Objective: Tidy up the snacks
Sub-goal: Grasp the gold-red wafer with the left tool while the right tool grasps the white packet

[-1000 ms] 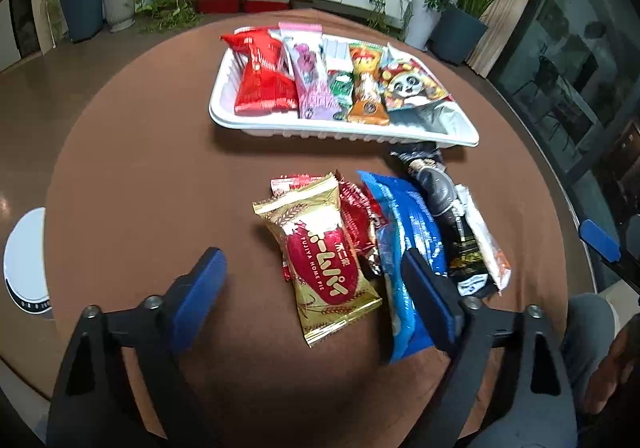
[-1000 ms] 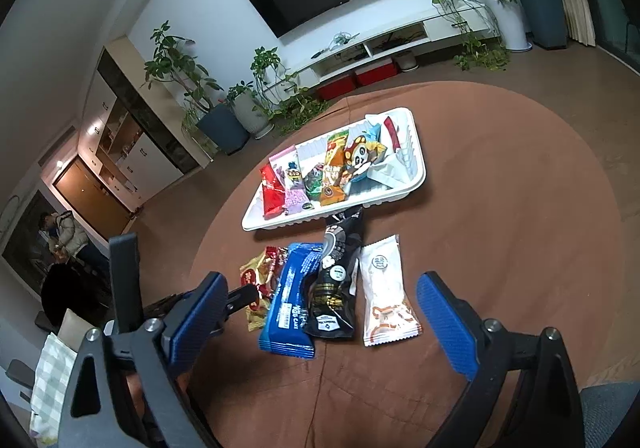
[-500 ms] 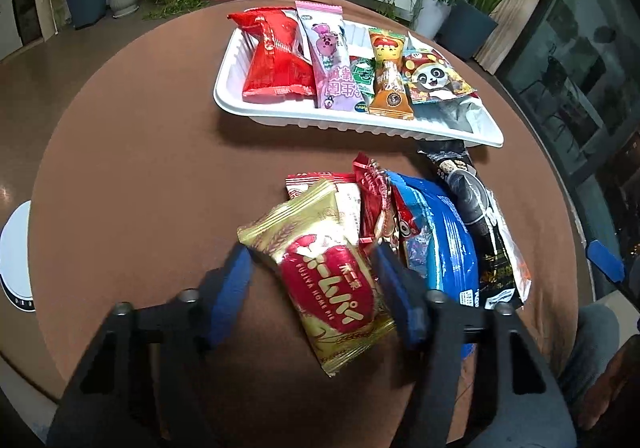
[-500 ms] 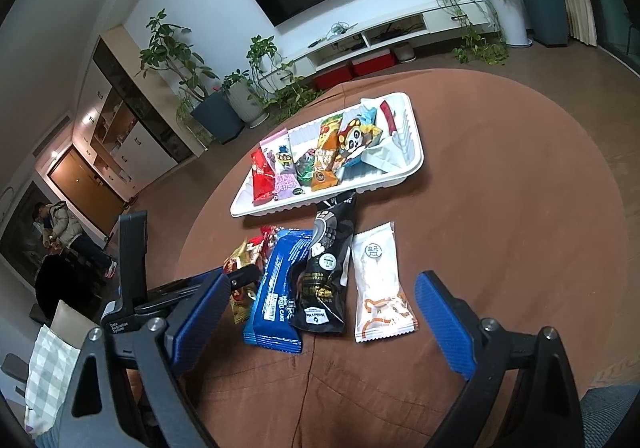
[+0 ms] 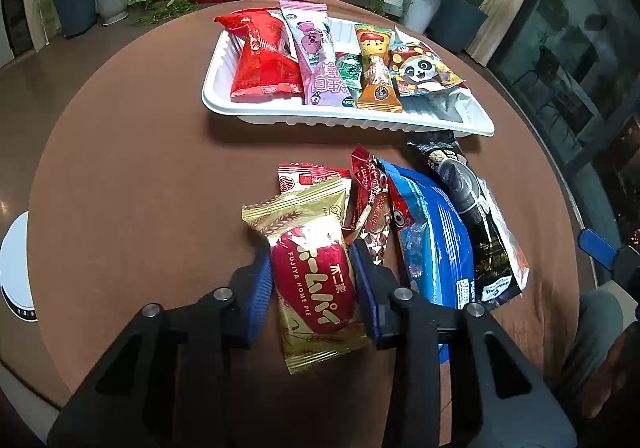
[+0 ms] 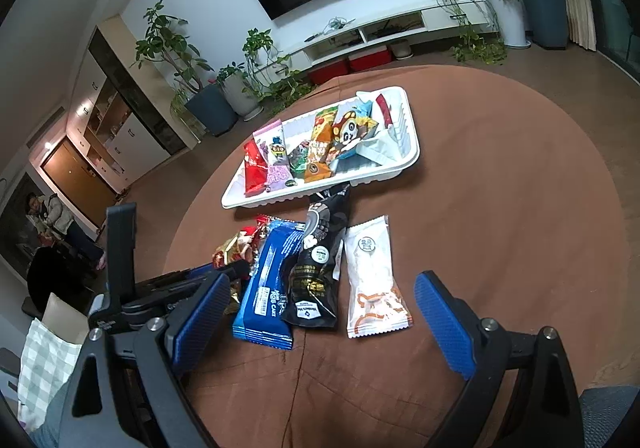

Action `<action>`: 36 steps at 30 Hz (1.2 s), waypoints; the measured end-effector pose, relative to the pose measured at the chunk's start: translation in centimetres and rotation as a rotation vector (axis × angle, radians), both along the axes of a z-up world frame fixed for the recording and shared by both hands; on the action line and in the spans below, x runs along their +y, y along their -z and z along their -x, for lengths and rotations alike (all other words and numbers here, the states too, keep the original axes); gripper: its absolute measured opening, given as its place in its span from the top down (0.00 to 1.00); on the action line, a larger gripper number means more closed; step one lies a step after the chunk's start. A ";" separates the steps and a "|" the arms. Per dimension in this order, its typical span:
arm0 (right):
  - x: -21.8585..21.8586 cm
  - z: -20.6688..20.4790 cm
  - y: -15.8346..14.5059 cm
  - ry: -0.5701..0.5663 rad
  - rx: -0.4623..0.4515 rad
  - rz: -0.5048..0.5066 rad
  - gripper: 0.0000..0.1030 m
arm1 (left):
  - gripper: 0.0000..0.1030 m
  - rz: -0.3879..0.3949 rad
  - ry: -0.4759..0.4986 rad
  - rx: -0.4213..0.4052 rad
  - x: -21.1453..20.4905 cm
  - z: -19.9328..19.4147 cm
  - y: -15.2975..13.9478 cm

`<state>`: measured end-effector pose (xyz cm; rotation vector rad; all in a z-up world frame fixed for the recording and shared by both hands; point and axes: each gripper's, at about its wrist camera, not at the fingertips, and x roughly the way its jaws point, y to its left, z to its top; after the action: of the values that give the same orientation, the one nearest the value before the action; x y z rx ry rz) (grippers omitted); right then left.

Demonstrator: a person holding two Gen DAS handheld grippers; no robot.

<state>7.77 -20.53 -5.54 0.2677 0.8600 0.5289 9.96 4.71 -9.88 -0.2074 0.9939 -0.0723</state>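
Observation:
My left gripper [image 5: 312, 268] is shut on a gold and red Home Pie packet [image 5: 310, 272], its blue pads pressing both sides. Beside it on the brown table lie small red packets [image 5: 372, 203], a blue cake packet [image 5: 436, 236], a black packet [image 5: 468, 207] and a white packet [image 6: 374, 276]. A white tray [image 5: 344, 119] at the back holds several snack packets. My right gripper [image 6: 320, 324] is open and empty, hovering near the table's front edge above the blue [image 6: 272, 280] and black [image 6: 320, 268] packets. The tray [image 6: 320, 191] shows there too.
The round table [image 5: 132, 175] has bare brown cloth at the left. A white round device [image 5: 16, 268] sits on the floor at the left. Potted plants and a TV cabinet stand behind the table. A person's knee [image 5: 600, 320] is at the right.
My left gripper moved forward and closed on the gold Home Pie packet, which was lying free a second ago. The right gripper drifted slightly and stayed open.

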 end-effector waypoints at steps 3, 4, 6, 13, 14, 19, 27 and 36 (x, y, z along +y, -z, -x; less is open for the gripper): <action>0.1 -0.1 0.2 0.000 0.010 0.010 0.07 | 0.68 0.003 0.011 -0.001 0.1 0.2 -0.1; 0.1 -0.1 0.4 0.001 0.014 0.014 0.08 | 0.69 0.005 0.015 -0.001 0.1 0.3 -0.2; 0.1 -0.3 0.6 0.003 0.023 0.019 0.08 | 0.69 0.009 0.021 -0.001 0.2 0.6 -0.4; 0.4 -1.0 1.6 0.007 0.065 0.072 0.09 | 0.72 0.037 0.022 -0.003 0.8 2.7 -0.8; 0.4 -1.2 1.9 0.004 0.077 0.080 0.10 | 0.72 0.044 0.027 -0.001 0.8 2.9 -0.7; 0.8 -1.9 2.6 -0.005 0.108 0.134 0.12 | 0.71 0.049 0.065 0.020 0.2 3.8 -0.4; 0.7 -3.2 2.7 -0.009 0.113 0.236 0.14 | 0.72 0.054 0.074 0.028 0.7 5.1 -0.5; 0.5 -3.6 3.3 -0.008 0.129 0.239 0.14 | 0.72 0.087 0.068 0.011 1.5 6.2 -0.9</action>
<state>11.34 -20.08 -8.85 0.0807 1.0405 0.4145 3.76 6.19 -8.98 -0.2545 1.0098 -0.1767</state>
